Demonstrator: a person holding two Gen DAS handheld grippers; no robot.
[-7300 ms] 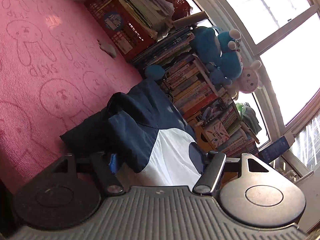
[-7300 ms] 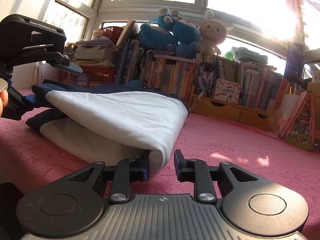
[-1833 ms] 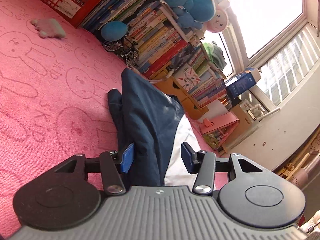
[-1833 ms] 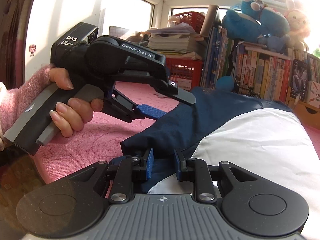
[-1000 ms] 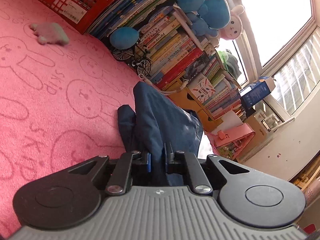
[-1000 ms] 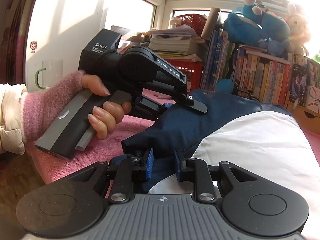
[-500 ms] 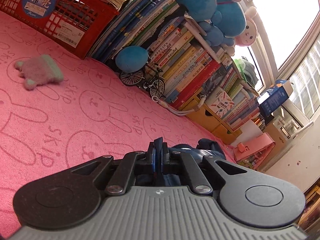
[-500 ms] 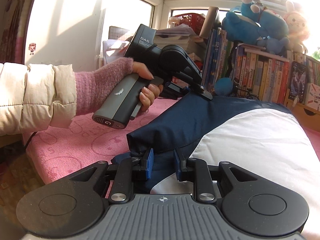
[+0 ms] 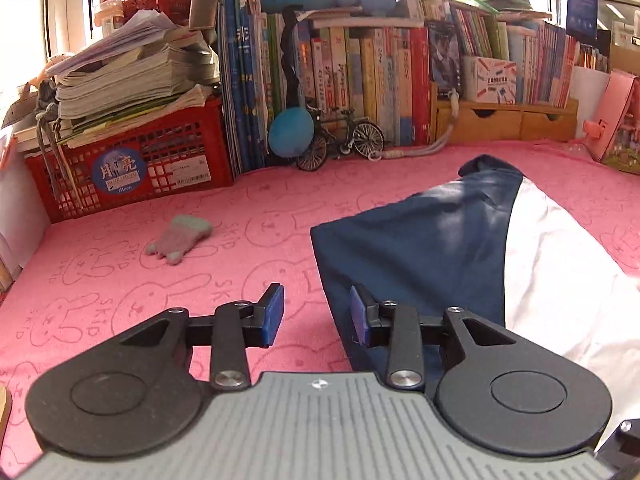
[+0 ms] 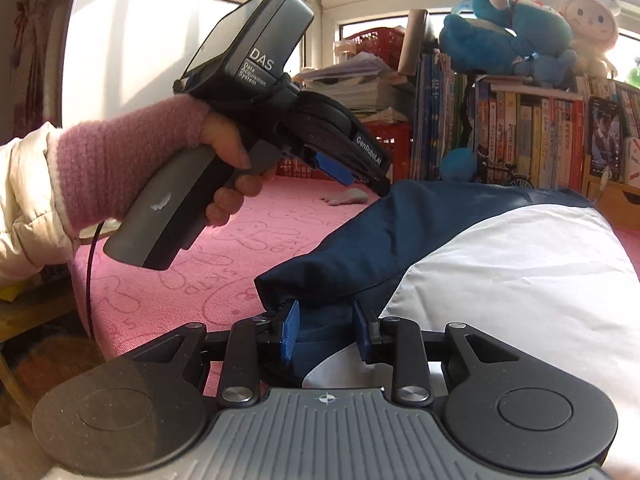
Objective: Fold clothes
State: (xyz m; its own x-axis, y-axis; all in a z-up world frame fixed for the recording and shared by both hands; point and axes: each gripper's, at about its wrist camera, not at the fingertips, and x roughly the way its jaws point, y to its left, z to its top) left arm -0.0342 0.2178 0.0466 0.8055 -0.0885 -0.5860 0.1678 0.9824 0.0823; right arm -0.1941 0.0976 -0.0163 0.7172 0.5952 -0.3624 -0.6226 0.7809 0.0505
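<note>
A folded navy-and-white garment [image 9: 472,248] lies on a pink cover [image 9: 120,280] printed with rabbit outlines and the word "SKIP"; whether a bed or a tabletop lies under it cannot be told. The garment's navy part faces the crate side, its white part the other. The left tongs [image 9: 316,314] have just been opening and now stand apart over the garment's navy edge, with only pink cover and that edge showing between the blue pads and nothing gripped. The right tongs [image 10: 326,334] have also just been opening; their pads stand apart with a navy fold between them, seemingly not pressed. In the right wrist view a hand [image 10: 232,160] in a pink knit cuff and cream sleeve holds the left tool, whose body reads "DAS Data Acquisition System" and "GenRobot.AI". One small grey cloth piece [image 9: 180,240] lies apart on the cover. Behind it stands one red crate [image 9: 132,160] with a round blue label reading "Moon", stacked with papers. One model bicycle [image 9: 340,138] and one blue ball [image 9: 291,132] stand before a long row of books [image 9: 380,80]. On top sit a blue plush [image 10: 508,36] and a pink-hooded rabbit plush [image 10: 588,24], with bright windows behind.
</note>
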